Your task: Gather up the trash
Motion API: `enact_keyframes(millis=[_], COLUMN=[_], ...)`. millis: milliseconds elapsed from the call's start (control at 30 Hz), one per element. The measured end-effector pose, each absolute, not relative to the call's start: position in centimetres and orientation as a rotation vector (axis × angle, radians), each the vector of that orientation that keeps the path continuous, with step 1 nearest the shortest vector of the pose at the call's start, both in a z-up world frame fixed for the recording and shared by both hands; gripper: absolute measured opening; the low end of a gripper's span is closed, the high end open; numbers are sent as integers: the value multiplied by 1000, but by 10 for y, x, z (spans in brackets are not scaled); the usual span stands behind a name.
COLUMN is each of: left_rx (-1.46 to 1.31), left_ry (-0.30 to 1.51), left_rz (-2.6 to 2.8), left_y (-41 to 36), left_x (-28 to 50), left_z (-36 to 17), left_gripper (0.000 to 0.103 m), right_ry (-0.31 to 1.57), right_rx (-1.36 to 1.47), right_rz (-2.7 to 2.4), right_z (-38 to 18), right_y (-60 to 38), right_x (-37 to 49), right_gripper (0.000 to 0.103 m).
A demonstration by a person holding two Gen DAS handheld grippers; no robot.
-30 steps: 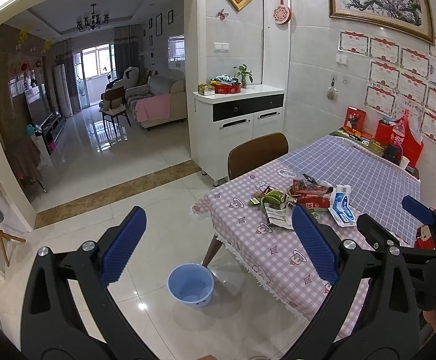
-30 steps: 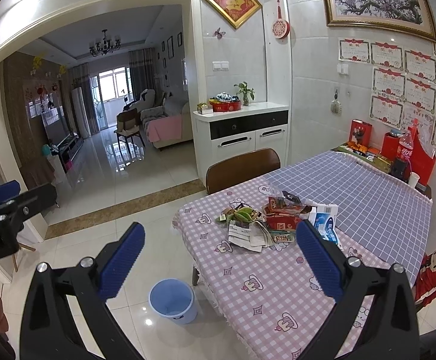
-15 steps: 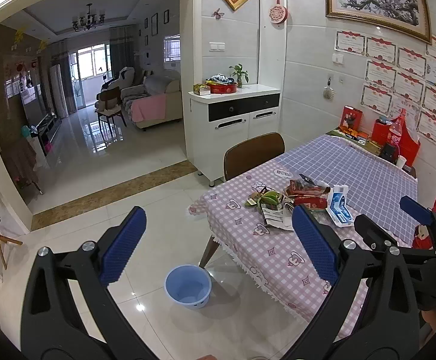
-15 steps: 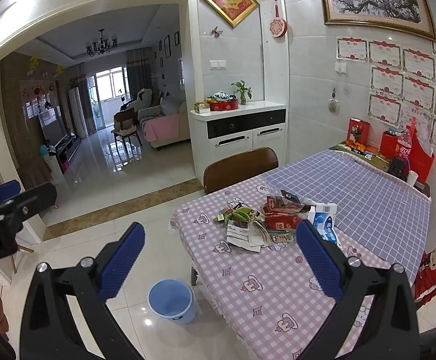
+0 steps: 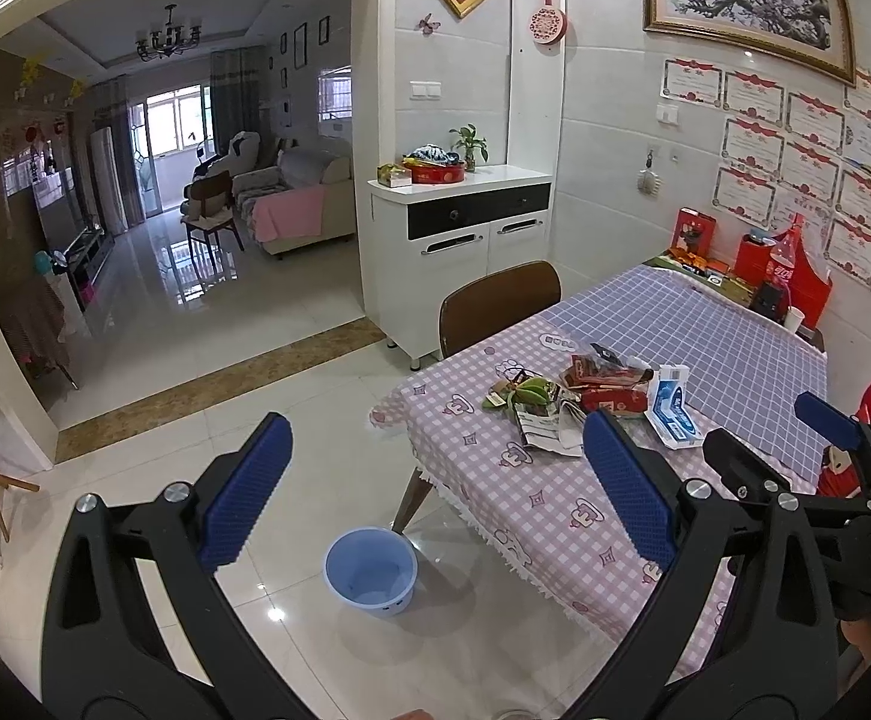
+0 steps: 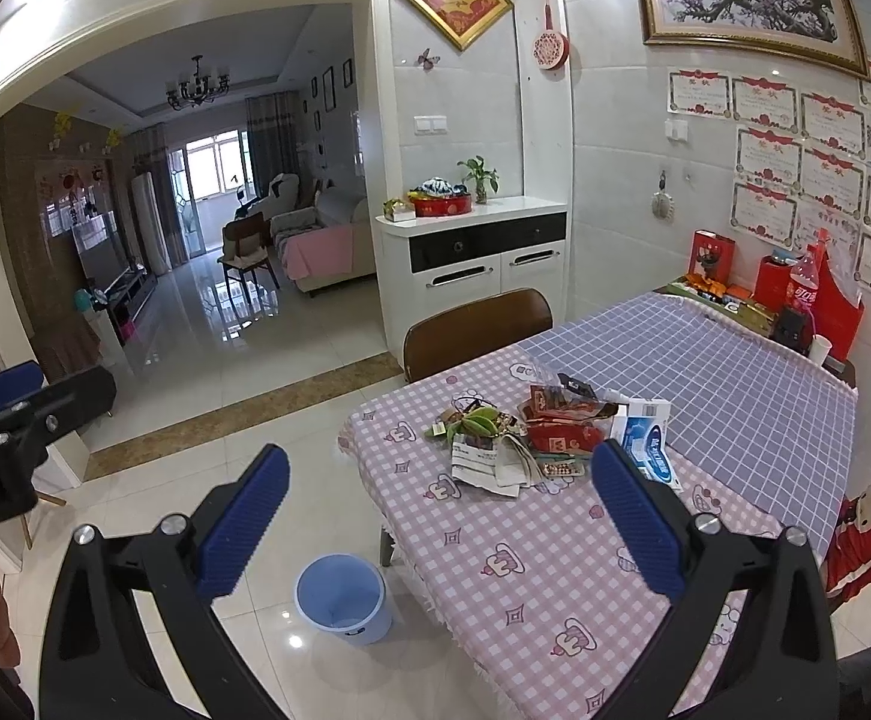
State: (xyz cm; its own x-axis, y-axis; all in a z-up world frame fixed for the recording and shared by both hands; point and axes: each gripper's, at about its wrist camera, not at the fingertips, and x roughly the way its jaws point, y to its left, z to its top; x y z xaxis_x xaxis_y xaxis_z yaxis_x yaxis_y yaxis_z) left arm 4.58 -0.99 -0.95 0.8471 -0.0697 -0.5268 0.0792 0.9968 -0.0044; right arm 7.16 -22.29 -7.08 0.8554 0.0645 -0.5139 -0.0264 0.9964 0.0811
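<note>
An empty blue bin [image 5: 371, 570] stands on the floor between the spread, empty-handed left gripper [image 5: 435, 492] and right gripper [image 6: 435, 510]; a trash pile [image 6: 549, 438] lies ahead on the table [image 6: 555, 576].

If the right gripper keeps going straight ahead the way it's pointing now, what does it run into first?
Probably the pink checked tablecloth near the table's front edge. The open right gripper aims there, short of the pile of wrappers and papers. The round blue plastic bin sits lower left on the floor. Depth is unclear through the fisheye.
</note>
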Motion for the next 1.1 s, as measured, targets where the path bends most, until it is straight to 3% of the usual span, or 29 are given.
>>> enact_keyframes(millis=[1100], left_rx=[21], left_ry=[600], left_rz=[-114], left_y=[16], left_x=[54], left_z=[-20], left_gripper=[96], right_ry=[593], right_rx=[80], right_rz=[32], right_z=[-69], right_y=[-195], right_x=[76], right_gripper=[99])
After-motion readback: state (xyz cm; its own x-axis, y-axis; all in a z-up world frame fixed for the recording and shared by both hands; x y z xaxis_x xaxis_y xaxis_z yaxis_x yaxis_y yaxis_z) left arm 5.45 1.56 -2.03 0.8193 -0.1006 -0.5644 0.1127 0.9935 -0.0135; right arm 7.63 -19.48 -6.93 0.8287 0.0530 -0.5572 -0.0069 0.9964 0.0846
